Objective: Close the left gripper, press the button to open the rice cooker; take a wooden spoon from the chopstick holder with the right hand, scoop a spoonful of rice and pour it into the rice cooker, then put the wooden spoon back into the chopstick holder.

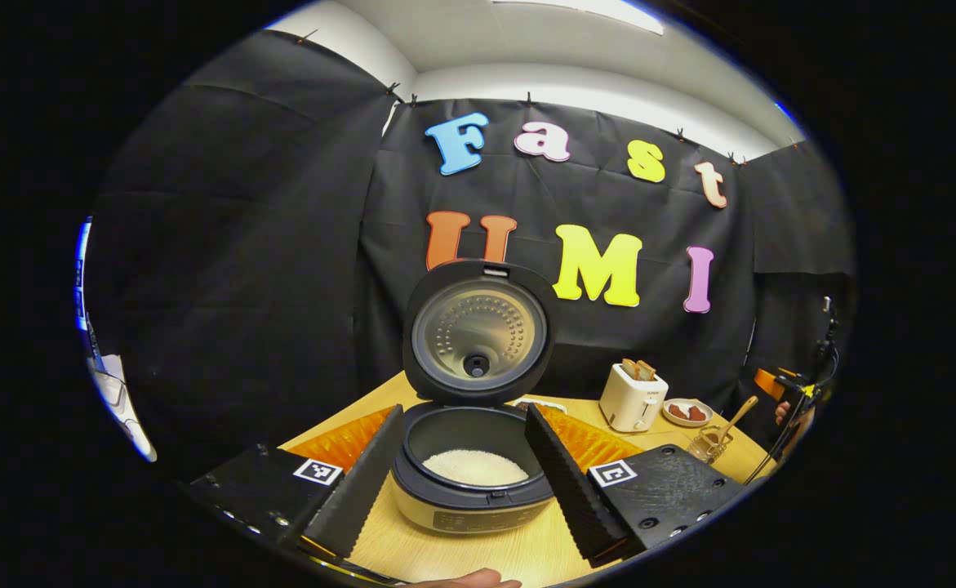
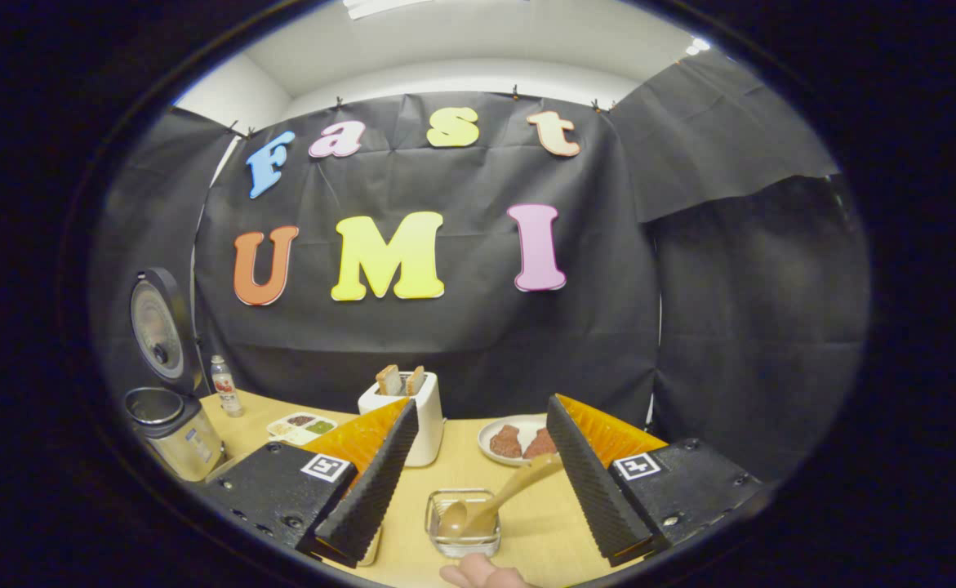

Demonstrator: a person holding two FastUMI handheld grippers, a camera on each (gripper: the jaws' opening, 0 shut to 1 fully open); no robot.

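Between our right gripper's (image 2: 478,482) parted fingers, just beyond them, the wooden spoon (image 2: 494,498) sits bowl-down in the chopstick holder (image 2: 463,523), untouched by either finger, as far as the curved view lets us judge. Our left gripper (image 1: 461,474) also stands apart, framing the rice cooker (image 1: 473,474), lid up, rice inside. We judge the task complete or nearly so.

a staged recording booth dressed as a kitchen, not a real home: black cloth pinned up as walls under a white ceiling, and a wooden desk (image 2: 526,506) carrying a rice cooker (image 1: 473,482), a toaster (image 2: 412,412) and a plate of food (image 2: 518,441).
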